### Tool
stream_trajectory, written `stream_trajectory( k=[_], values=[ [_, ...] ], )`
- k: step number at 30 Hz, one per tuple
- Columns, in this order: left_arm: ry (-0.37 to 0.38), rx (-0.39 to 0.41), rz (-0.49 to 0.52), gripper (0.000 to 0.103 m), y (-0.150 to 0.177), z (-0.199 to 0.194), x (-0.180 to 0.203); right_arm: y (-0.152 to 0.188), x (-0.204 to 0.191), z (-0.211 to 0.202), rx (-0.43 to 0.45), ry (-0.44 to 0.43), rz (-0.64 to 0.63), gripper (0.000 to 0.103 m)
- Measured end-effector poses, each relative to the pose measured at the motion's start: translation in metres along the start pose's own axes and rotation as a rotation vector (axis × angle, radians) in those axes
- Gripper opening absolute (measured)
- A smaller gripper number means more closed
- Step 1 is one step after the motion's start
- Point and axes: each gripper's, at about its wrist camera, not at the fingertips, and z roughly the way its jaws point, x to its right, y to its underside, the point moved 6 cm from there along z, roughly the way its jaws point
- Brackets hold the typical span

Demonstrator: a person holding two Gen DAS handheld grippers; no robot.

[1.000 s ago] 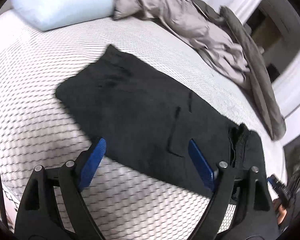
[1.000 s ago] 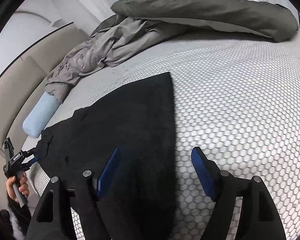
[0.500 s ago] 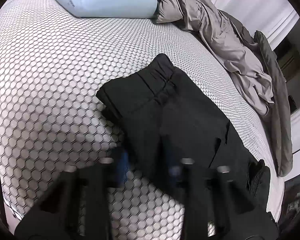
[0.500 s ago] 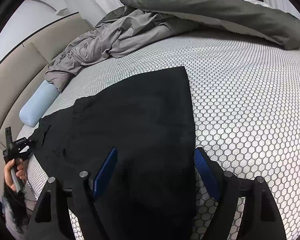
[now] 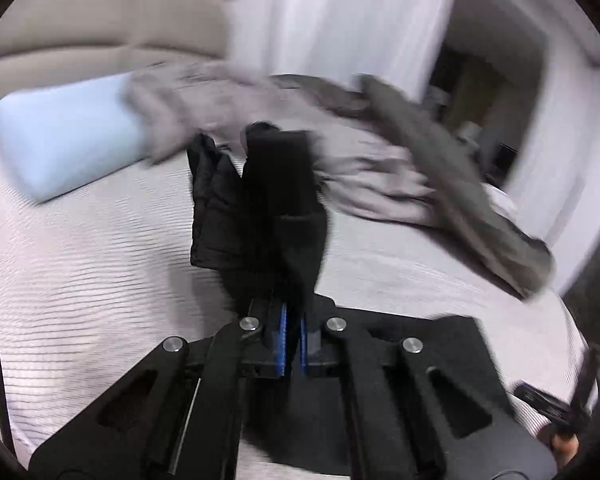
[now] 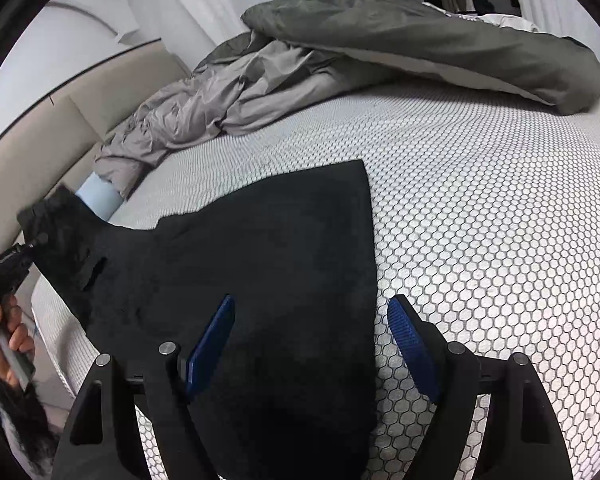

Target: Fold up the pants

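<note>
A: Where does the left wrist view sit?
B: Just behind the left tongs [image 5: 292, 344], close above the bed [image 5: 80, 280], facing along them toward the pale blue pillow [image 5: 64, 148], the headboard [image 5: 100, 36] and a doorway [image 5: 480, 92]. The picture is blurred.
A: And the right wrist view?
B: Behind the right tongs [image 6: 312, 344], tilted down at the bed [image 6: 480, 220], near the black pants [image 6: 260, 264], facing the grey duvet [image 6: 420, 44].
A: What do both share?
B: The pants [image 5: 268, 200], duvet [image 5: 400, 168], pillow [image 6: 100, 196] and headboard [image 6: 52, 132]. The right view also catches the left tongs [image 6: 40, 240] at its left edge.
</note>
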Motion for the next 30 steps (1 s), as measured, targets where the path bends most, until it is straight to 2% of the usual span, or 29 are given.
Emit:
stream_trajectory(
  k=[2,4,5,8,9,10,11,12,13,14,16,18,20,21,23,25,28,30],
  values=[
    [0.094,-0.021,0.090,0.002,0.011,0.002,0.060,-0.001,0.006,-0.004,0.007,0.010,0.006,0.080],
    [0.171,-0.052,0.147,0.002,0.025,0.005,0.104,-0.002,0.012,-0.009,0.014,0.019,0.012,0.080],
    [0.227,-0.086,0.182,0.002,0.039,0.007,0.133,-0.002,0.016,-0.012,0.020,0.023,0.017,0.080],
    [0.378,-0.190,0.242,0.004,0.087,0.023,0.206,-0.002,0.032,-0.020,0.031,0.042,0.044,0.080],
    [0.422,-0.225,0.259,0.006,0.106,0.031,0.227,-0.001,0.037,-0.022,0.032,0.051,0.053,0.080],
    [0.484,-0.293,0.320,0.012,0.137,0.041,0.252,0.000,0.044,-0.023,0.028,0.065,0.065,0.080],
    [0.495,-0.342,0.372,0.013,0.156,0.052,0.264,0.001,0.050,-0.025,0.025,0.076,0.074,0.080],
    [0.468,-0.394,0.426,0.013,0.177,0.060,0.272,0.003,0.057,-0.026,0.022,0.086,0.084,0.080],
    [0.428,-0.425,0.465,0.013,0.193,0.065,0.274,0.004,0.063,-0.027,0.018,0.095,0.095,0.080],
    [0.425,-0.406,0.478,0.014,0.197,0.060,0.275,0.005,0.069,-0.029,0.015,0.100,0.107,0.080],
    [0.461,-0.389,0.489,0.017,0.191,0.051,0.272,0.008,0.076,-0.033,0.011,0.088,0.125,0.080],
    [0.490,-0.380,0.460,0.028,0.176,0.041,0.254,0.008,0.075,-0.039,0.016,0.048,0.129,0.080],
    [0.497,-0.360,0.399,0.062,0.161,0.030,0.233,0.007,0.069,-0.042,0.009,-0.007,0.128,0.080],
    [0.516,-0.349,0.354,0.067,0.152,0.025,0.219,0.007,0.062,-0.042,-0.003,-0.059,0.130,0.080],
    [0.537,-0.346,0.311,0.069,0.139,0.024,0.203,0.007,0.050,-0.040,-0.024,-0.142,0.132,0.080],
    [0.504,-0.332,0.293,0.069,0.124,0.029,0.190,0.009,0.038,-0.034,-0.055,-0.218,0.128,0.080],
    [0.426,-0.332,0.268,0.069,0.112,0.037,0.161,0.012,0.029,-0.030,-0.077,-0.287,0.154,0.071],
    [0.406,-0.358,0.235,0.069,0.111,0.047,0.148,0.008,0.025,-0.029,-0.064,-0.317,0.193,0.065]
  ],
)
